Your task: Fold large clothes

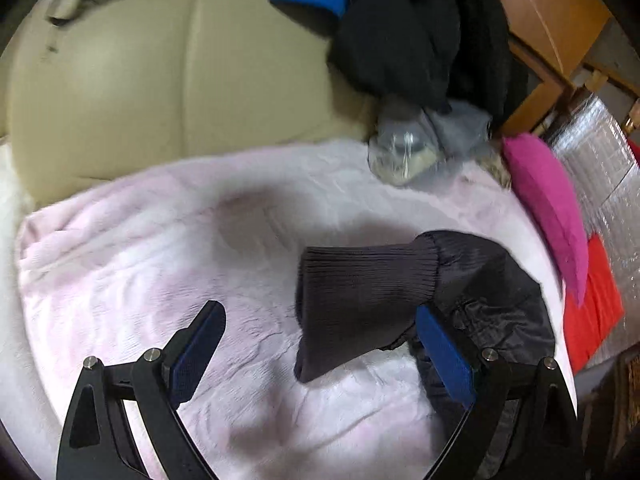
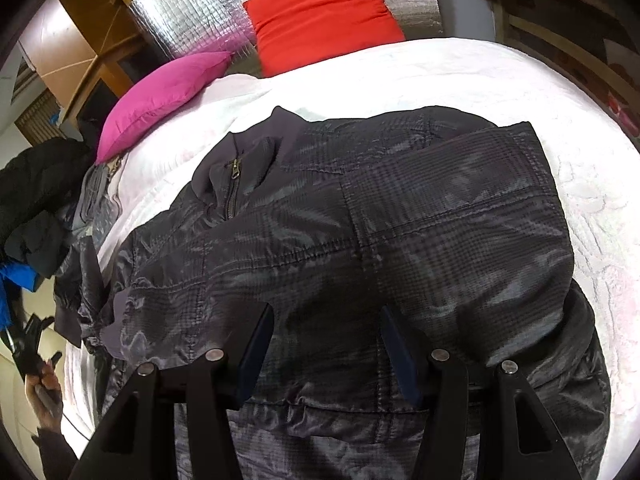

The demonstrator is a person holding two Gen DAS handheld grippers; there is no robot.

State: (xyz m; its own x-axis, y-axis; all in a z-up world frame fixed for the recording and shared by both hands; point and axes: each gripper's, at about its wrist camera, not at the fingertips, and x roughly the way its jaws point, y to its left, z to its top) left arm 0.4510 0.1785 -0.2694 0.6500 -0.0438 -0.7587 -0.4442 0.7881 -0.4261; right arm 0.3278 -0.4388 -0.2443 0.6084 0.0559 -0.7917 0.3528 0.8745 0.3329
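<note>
Left gripper (image 1: 320, 352) wide open, nothing clamped; jacket (image 2: 360, 240) cuff (image 1: 360, 300) hangs between its fingers near the bed (image 2: 520, 80) edge. Right gripper (image 2: 326, 344) half open above the jacket body, holding nothing. Risk: I pinch only the ribbing and the slick sleeve slips out.

A dark checked jacket (image 2: 360, 232) lies spread on a white blanket (image 2: 520, 92), zip (image 2: 232, 188) closed at the collar. The right gripper (image 2: 328, 320) hangs over the lower part of the jacket, jaws apart, nothing between them. A pink cushion (image 2: 160, 96) and a red cushion (image 2: 320, 12) lie beyond the jacket.
</note>
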